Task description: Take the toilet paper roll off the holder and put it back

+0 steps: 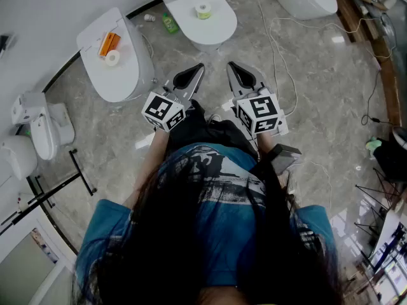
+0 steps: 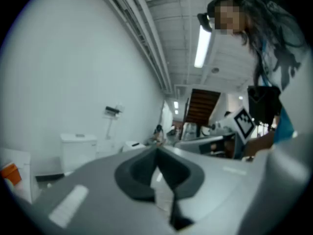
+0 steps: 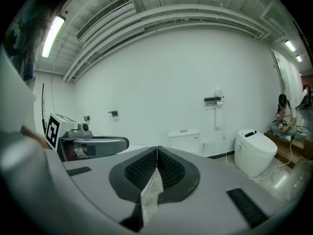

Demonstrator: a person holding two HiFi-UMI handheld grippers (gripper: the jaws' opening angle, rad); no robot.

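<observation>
Both grippers are held side by side in front of the person, above the grey marble floor. My left gripper has its jaws together with nothing between them. My right gripper is shut and empty too. One toilet paper roll lies on the lid of the middle toilet ahead. Another roll lies beside an orange box on the left toilet. A wall holder with paper hanging from it shows far off in the right gripper view.
A green bottle stands on the floor between the toilets. White cables run across the floor at right. A black rack stands at left. Another toilet and a seated person are at far right.
</observation>
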